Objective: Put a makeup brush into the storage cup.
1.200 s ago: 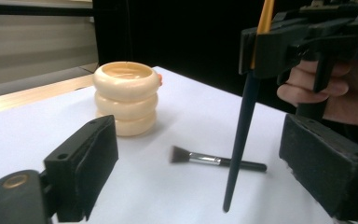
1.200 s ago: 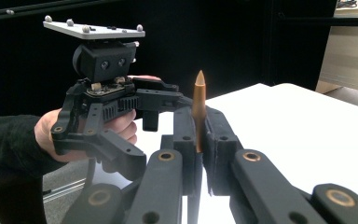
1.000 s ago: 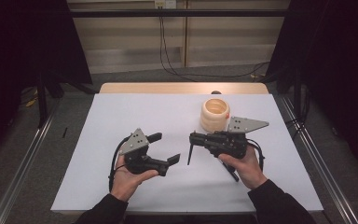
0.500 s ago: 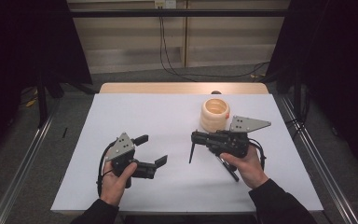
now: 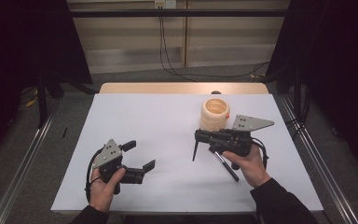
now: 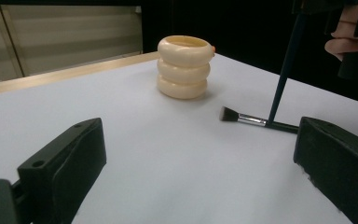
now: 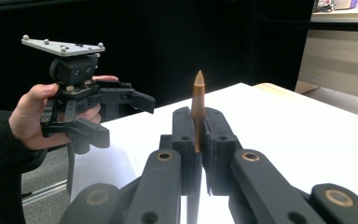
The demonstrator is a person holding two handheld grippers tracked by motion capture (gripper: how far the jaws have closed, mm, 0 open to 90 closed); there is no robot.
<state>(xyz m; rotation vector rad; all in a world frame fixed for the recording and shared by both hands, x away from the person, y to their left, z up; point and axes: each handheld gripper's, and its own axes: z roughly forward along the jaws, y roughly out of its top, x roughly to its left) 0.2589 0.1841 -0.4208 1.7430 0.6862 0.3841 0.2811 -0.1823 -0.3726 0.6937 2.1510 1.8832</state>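
Your right gripper (image 5: 200, 139) clamped on a thin brush handle (image 7: 197, 109), your left gripper (image 5: 140, 157) jaws wide, empty, flat brush (image 6: 251, 120) lying near cream ringed holder (image 5: 215, 113).

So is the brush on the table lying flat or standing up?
Lying flat. The makeup brush rests on its side on the white table, bristles toward the cream holder. The right tongs grip a separate stick.

My two black jaws stand wide apart over the white table (image 6: 177, 163). Ahead sits the cream ringed holder (image 6: 184, 66); near its right lies a makeup brush (image 6: 256, 121), and a thin dark stick (image 6: 286, 70) leans down onto that brush's handle.
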